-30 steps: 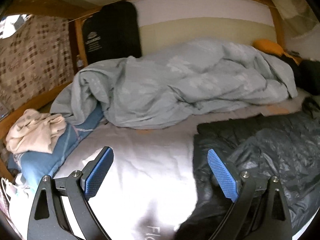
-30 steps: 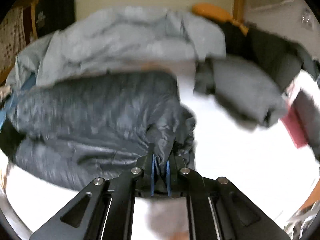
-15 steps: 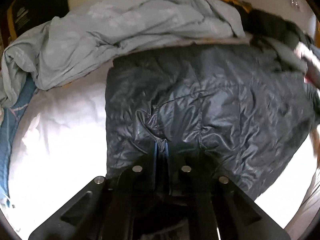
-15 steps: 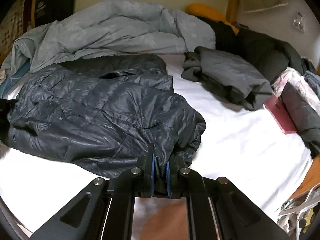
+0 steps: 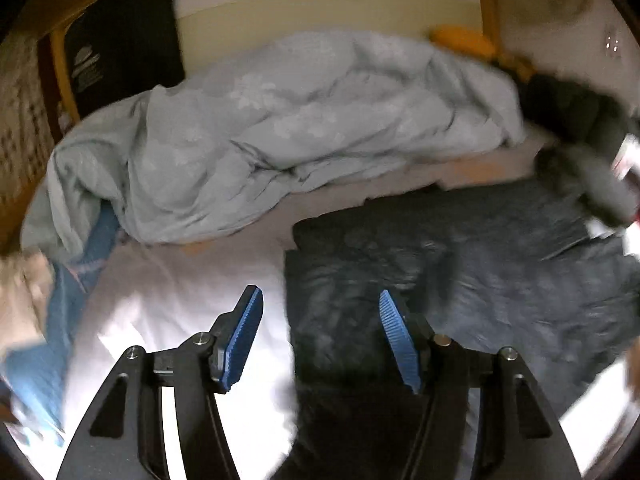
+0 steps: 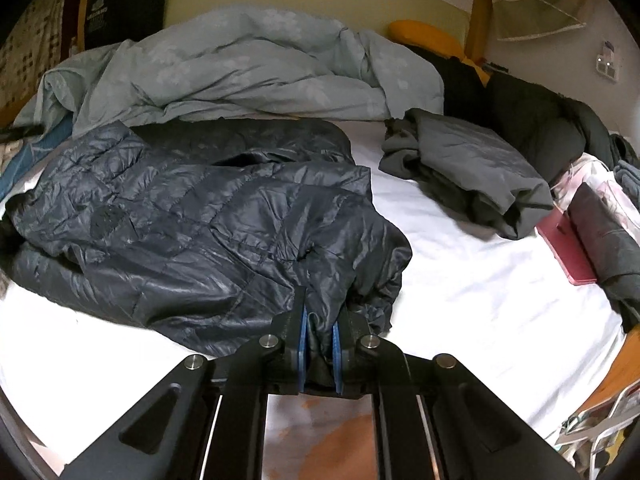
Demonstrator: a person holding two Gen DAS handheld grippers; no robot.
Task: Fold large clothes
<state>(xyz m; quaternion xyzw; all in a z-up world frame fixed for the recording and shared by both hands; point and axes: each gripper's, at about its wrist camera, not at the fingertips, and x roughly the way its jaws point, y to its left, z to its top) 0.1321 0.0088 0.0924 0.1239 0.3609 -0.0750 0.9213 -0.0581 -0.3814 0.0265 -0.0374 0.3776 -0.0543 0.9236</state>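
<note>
A dark navy puffer jacket point(image 6: 192, 216) lies spread and partly doubled over on the white bed sheet point(image 6: 460, 280). My right gripper point(image 6: 319, 320) is shut on a bunched edge of the jacket at its near right corner. In the blurred left wrist view the jacket point(image 5: 460, 264) lies right of centre. My left gripper point(image 5: 320, 320) is open and empty, just above the jacket's left edge, with its right finger over the jacket and its left finger over the sheet point(image 5: 180, 292).
A crumpled light blue duvet point(image 6: 240, 68) fills the back of the bed. A folded grey garment point(image 6: 468, 168) lies to the right, with dark clothes point(image 6: 540, 120) and a red book point(image 6: 564, 248) beyond. A blue cloth point(image 5: 68, 300) lies at the left.
My left gripper has let go of the jacket and opened, and has swung left. My right gripper stays shut on the jacket, which has settled flatter on the sheet.
</note>
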